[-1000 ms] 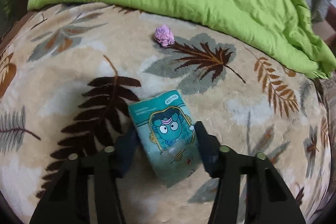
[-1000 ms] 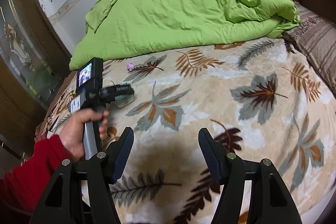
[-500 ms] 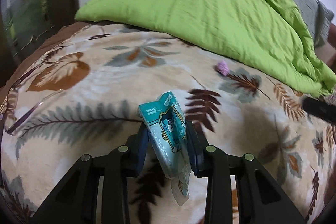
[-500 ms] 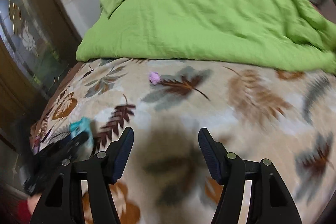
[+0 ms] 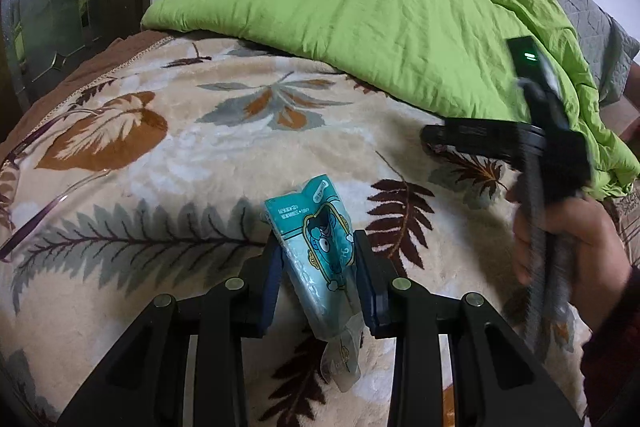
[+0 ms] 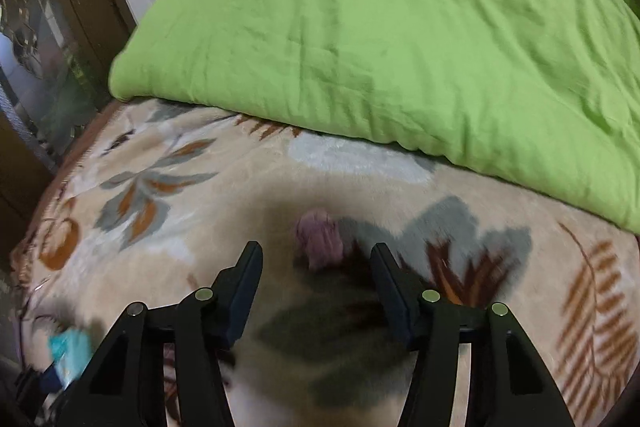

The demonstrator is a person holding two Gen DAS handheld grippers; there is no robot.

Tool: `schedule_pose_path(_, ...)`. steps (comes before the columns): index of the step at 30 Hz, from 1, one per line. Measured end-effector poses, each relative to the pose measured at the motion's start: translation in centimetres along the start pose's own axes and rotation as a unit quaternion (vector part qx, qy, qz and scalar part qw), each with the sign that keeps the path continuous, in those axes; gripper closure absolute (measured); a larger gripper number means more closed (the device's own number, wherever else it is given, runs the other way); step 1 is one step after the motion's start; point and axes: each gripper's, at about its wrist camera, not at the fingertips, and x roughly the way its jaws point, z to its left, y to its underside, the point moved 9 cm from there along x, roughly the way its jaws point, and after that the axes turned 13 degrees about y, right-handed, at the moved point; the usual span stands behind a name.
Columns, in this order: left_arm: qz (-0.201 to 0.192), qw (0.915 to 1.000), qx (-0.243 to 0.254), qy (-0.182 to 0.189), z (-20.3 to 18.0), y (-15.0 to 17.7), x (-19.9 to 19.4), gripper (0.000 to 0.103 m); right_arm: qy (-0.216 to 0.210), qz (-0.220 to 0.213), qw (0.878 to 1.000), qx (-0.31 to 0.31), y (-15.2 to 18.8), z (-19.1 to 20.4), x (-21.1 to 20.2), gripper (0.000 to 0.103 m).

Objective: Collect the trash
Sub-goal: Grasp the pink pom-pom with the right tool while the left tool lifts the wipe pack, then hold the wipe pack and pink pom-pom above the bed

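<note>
The left gripper [image 5: 318, 279] has squeezed shut on the crinkly teal cartoon wrapper [image 5: 318, 259] and lifted it (one piece collected). The right gripper [image 6: 316, 279], fingers wide apart, has swung over; the crumpled pink paper ball [image 6: 318, 237] waits at 12 o'clock between its tips.

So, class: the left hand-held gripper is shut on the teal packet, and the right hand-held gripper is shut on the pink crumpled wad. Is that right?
Not quite. The right hand-held gripper is open; the right wrist view shows the pink crumpled wad lying on the leaf-print blanket between its spread fingers, not gripped. The left hand-held gripper is indeed shut on the teal packet.
</note>
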Motion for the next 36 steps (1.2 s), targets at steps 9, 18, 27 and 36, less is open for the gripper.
schedule_pose_path(9,0.007,1.0000,0.001,0.006,-0.1,0.3,0.5,0.071,0.018,-0.011,1.000,0.006,0.6,-0.4,-1.2,0.076)
schedule_pose_path(18,0.004,0.9979,0.057,0.030,-5.0,2.2,-2.9,0.070,0.010,-0.024,0.999,0.042,9.0,-3.2,-12.6,0.076)
schedule_pose_path(27,0.001,0.9910,0.128,0.037,-9.8,6.5,-8.1,0.070,0.025,-0.032,0.995,0.089,19.9,-5.1,-22.4,0.076)
schedule_pose_path(36,0.003,0.9831,0.178,0.041,-12.5,10.4,-12.1,0.070,0.043,-0.060,0.990,0.122,26.3,-6.1,-28.3,0.076)
